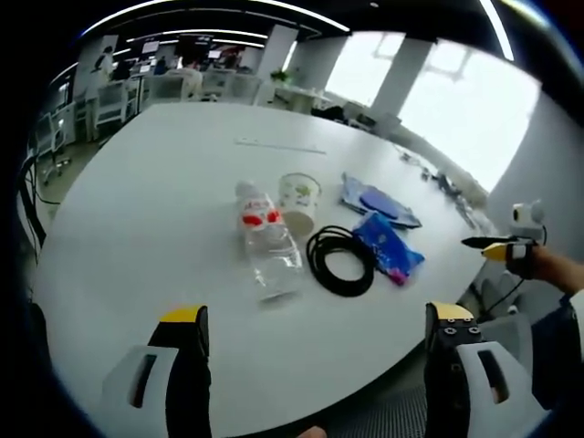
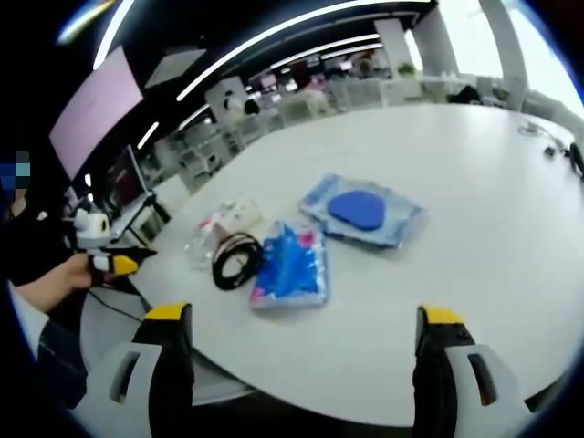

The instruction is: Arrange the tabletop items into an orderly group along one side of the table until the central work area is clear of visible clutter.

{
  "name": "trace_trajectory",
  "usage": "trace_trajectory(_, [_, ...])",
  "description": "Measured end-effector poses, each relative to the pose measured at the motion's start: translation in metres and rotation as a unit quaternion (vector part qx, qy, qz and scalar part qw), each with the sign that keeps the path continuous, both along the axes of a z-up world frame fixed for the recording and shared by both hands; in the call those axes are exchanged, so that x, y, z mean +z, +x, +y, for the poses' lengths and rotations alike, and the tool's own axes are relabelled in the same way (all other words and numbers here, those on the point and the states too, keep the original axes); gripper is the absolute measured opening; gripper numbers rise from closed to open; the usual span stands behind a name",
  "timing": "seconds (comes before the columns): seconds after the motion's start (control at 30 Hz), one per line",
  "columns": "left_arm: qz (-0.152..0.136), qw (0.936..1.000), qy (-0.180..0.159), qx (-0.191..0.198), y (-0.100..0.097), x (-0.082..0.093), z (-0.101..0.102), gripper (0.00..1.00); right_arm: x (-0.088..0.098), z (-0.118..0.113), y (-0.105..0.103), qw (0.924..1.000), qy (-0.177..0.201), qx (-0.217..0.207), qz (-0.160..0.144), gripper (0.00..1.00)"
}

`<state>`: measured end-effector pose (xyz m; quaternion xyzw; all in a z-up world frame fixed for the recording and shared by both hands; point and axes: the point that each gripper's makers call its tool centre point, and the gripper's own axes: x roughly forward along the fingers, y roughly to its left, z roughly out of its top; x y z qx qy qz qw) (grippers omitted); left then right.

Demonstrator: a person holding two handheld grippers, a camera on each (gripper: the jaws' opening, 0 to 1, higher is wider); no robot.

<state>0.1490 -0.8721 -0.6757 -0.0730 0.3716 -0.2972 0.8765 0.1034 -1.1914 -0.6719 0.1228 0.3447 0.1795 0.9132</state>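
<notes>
**Figure: Both grippers poised above the table edge, nothing yet grasped.**

Left gripper view, left to right: the left gripper (image 1: 315, 328), jaws spread wide and empty, faces a clear plastic bottle (image 1: 265, 239) lying on its side, a paper cup (image 1: 299, 200), a coiled black cable (image 1: 340, 259), a blue-and-pink packet (image 1: 389, 246) and a bagged blue item (image 1: 378, 201) on the white table (image 1: 155, 219). The right gripper (image 2: 306, 342), likewise wide and empty, sees the same cluster. Judged stage: approach. The next move calls for lowering onto one item, probably the nearest, and carrying it sideward.
</notes>
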Motion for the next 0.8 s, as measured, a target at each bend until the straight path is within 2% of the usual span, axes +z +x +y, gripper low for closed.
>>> trace_trajectory(0.8, [0.007, 1.0000, 0.001, -0.001, 0.0001, -0.0035, 0.0017, 0.97, -0.0017, -0.0016, -0.0043, 0.9999, 0.006, -0.007, 0.002, 0.99])
